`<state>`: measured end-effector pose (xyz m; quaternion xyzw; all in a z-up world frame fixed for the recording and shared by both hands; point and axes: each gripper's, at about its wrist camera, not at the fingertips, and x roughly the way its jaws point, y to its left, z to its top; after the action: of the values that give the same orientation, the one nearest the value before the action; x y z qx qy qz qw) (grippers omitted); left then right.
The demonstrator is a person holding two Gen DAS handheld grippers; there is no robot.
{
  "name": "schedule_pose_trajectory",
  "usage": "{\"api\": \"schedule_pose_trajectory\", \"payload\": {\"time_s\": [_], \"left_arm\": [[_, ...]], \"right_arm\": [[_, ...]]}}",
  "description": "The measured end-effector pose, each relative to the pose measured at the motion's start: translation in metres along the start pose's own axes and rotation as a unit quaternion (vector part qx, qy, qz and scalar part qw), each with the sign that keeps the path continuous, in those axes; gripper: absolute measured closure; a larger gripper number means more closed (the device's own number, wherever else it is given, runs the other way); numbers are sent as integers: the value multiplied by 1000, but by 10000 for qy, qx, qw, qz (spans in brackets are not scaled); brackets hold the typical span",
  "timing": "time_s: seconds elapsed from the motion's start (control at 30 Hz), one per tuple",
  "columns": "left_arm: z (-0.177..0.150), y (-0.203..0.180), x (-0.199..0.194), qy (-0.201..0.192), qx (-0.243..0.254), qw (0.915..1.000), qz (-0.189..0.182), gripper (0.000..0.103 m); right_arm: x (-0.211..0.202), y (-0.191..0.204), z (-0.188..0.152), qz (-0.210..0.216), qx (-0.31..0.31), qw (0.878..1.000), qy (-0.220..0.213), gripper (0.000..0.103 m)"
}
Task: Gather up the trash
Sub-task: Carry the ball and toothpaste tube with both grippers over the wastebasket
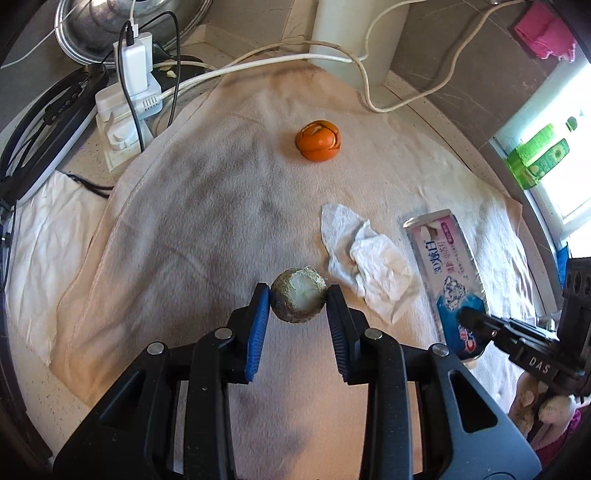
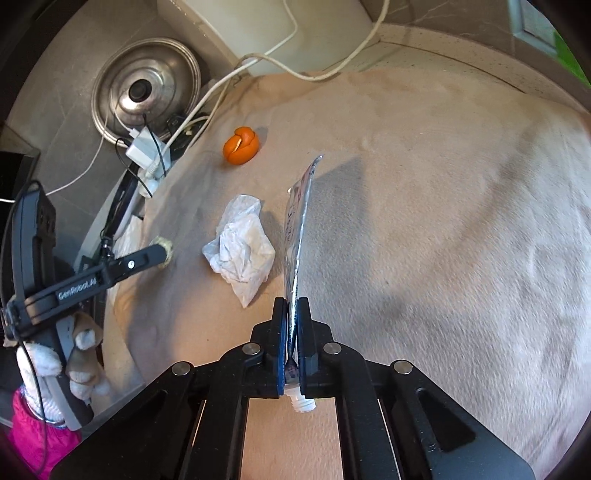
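My left gripper (image 1: 298, 291) is shut on a round husked fruit shell (image 1: 298, 300), pads against both its sides, over the beige cloth (image 1: 207, 229). My right gripper (image 2: 292, 306) is shut on a flattened toothpaste tube (image 2: 297, 221), held edge-on with its open nozzle toward the camera; the tube also shows in the left wrist view (image 1: 443, 266). A crumpled white tissue (image 1: 365, 258) lies between the two grippers, seen too in the right wrist view (image 2: 240, 247). An orange peel (image 1: 318, 140) sits farther back on the cloth, also in the right wrist view (image 2: 241, 144).
A power strip with chargers (image 1: 129, 92) and several cables lies at the cloth's far left. A metal pot lid (image 2: 146, 88) leans behind it. A white appliance (image 1: 351, 33) stands at the back. A white plastic bag (image 1: 44, 243) lies left of the cloth.
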<state>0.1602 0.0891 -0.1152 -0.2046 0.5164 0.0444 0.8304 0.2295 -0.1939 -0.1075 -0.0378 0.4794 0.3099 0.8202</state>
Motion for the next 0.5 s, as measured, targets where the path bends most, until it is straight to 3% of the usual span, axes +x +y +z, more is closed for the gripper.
{"api": "schedule_pose_trajectory", "payload": {"time_s": [0.5], "left_arm": [[-66,16,-35,120,356,9992,-97,72]], "right_arm": [[-44,32,-50,141,193,9986,-475,100]]}}
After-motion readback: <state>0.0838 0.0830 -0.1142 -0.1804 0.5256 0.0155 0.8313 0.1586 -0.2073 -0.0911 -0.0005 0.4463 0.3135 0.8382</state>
